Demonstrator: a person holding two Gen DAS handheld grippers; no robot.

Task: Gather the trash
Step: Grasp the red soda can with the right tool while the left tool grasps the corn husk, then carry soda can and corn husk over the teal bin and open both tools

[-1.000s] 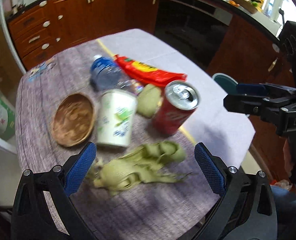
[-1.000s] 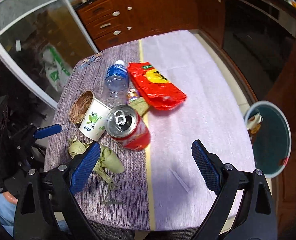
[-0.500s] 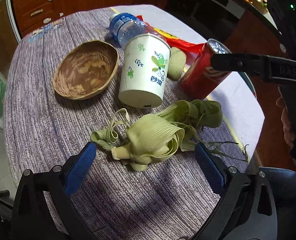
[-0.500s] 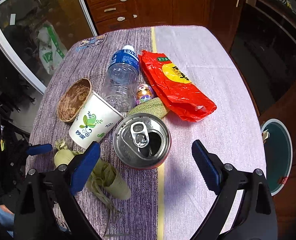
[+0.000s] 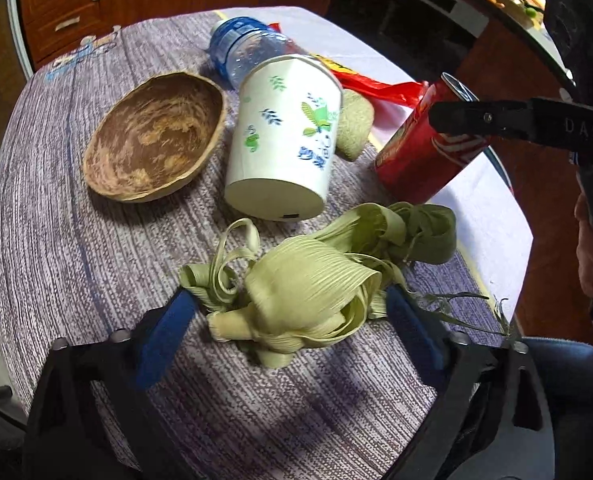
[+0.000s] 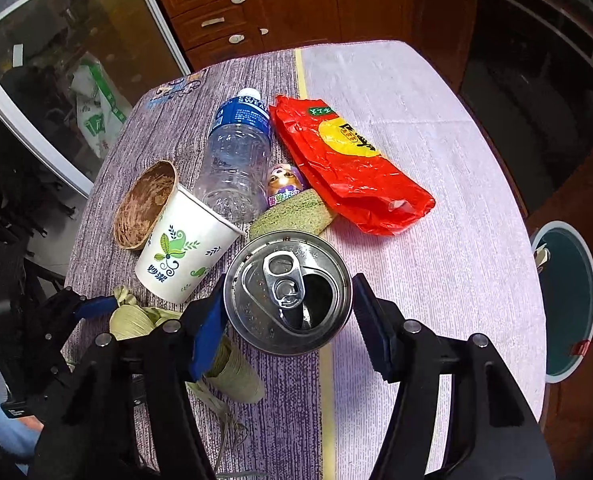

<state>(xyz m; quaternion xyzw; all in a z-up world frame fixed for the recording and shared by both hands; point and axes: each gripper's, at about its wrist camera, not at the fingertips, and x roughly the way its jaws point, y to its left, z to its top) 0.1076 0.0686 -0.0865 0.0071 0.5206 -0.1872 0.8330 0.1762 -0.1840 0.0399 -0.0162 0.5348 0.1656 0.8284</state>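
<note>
A bundle of green leaf wrappers lies on the table between the open fingers of my left gripper, which do not press it. A red soda can with an open top stands between the blue pads of my right gripper; the pads sit right at its sides, and the can stands on the table. The can also shows in the left wrist view. A white paper cup, a clear plastic bottle, a red snack bag and a coconut shell lie behind.
A green sponge-like piece and a small purple toy sit between cup and bag. A teal bin stands on the floor to the right of the table. Wooden cabinets stand beyond the table.
My left gripper moved forward and down around the leaf bundle. My right gripper moved down onto the can and its fingers narrowed to the can's sides.
</note>
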